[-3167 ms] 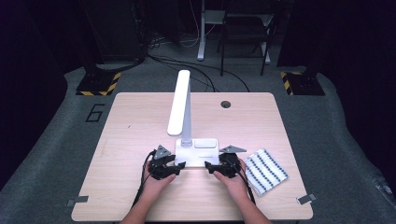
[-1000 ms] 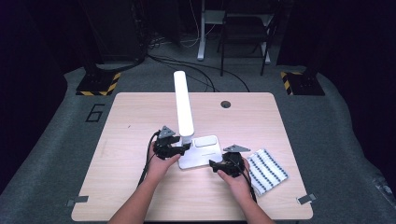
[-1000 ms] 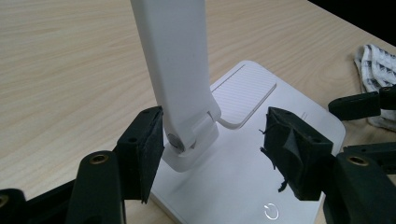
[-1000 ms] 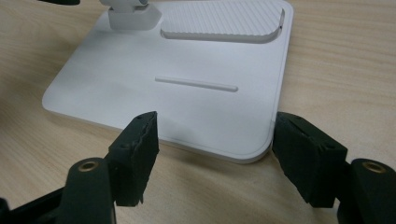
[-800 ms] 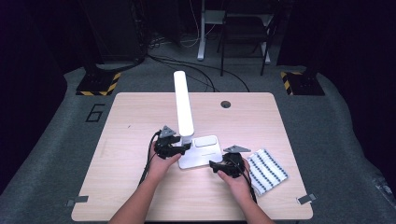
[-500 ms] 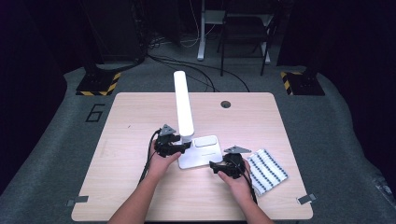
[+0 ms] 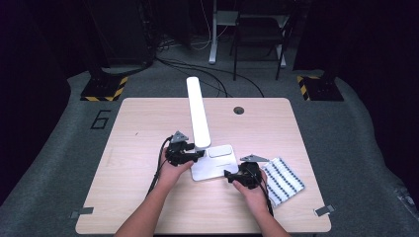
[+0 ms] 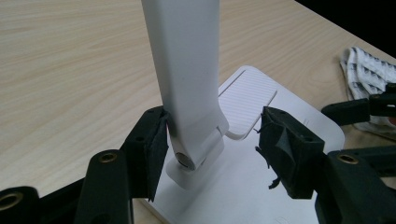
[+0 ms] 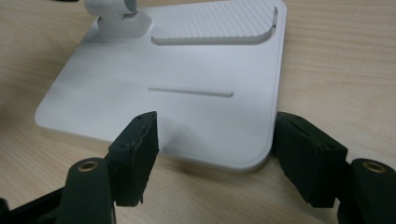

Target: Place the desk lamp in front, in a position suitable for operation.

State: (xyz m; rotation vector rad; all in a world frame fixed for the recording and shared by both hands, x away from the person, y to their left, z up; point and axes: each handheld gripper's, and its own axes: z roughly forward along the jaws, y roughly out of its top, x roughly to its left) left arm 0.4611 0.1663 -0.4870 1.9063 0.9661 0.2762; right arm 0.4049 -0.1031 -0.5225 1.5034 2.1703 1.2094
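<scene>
A white desk lamp stands mid-table: flat base [image 7: 216, 167], long arm [image 7: 198, 112] leaning toward the table's far side. My left gripper [image 7: 196, 156] [image 8: 217, 149] is open around the arm's lower end just above the hinge [image 8: 191, 156]. Its left pad touches the arm, and its right pad [image 8: 282, 149] stands clear of it. My right gripper [image 7: 230, 176] [image 9: 219, 156] is open at the base's near right corner [image 9: 243, 149], one jaw over the plate and one beside it on the wood. It shows at the edge of the left gripper view too [image 8: 362, 108].
A black-and-white patterned cloth [image 7: 282, 180] [image 8: 369, 74] lies right of the lamp base, close to my right hand. The wooden table [image 7: 138, 128] has a cable hole [image 7: 239, 110] at the back. Chair legs and cables lie on the floor beyond.
Since 3.2 s ago the lamp arm swung from leaning left to pointing back, and my left gripper moved up to the hinge. Over the last second nothing has moved.
</scene>
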